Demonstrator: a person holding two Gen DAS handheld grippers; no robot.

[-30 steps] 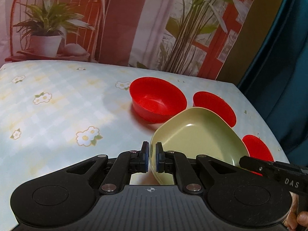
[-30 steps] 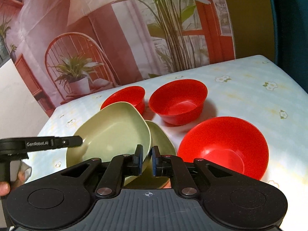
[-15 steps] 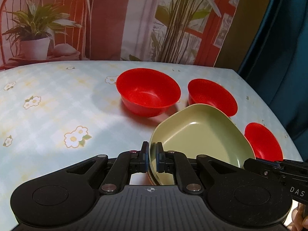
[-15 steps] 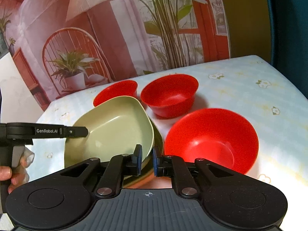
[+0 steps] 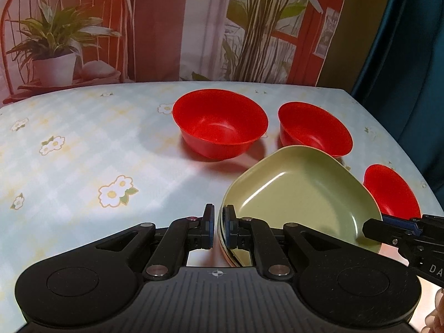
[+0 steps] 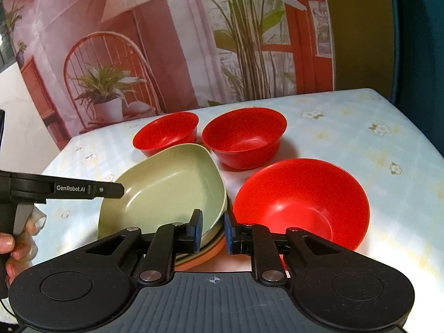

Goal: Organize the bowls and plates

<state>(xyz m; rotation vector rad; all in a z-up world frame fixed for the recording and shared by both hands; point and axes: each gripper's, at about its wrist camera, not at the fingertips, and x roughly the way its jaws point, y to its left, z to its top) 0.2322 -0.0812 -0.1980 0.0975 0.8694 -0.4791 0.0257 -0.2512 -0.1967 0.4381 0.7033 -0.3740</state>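
A pale green plate (image 5: 302, 197) sits on top of a stack that includes an orange plate (image 6: 211, 251). It also shows in the right wrist view (image 6: 166, 194). My left gripper (image 5: 219, 229) is slightly open around the plate's near rim. My right gripper (image 6: 212, 230) is open around the opposite rim, the pads apart from it. Three red bowls stand around the stack: a large one (image 5: 220, 126), a middle one (image 5: 313, 129) and a third (image 5: 390, 191), which is nearest in the right wrist view (image 6: 301, 202).
The table (image 5: 83, 149) has a pale blue flowered cloth. Its right edge (image 5: 402, 152) meets a dark teal curtain. A printed backdrop with a chair and plants stands behind the table's far edge.
The green plate has come down level onto the stack. Both grippers have opened, the right one wider, and let go of its rim.
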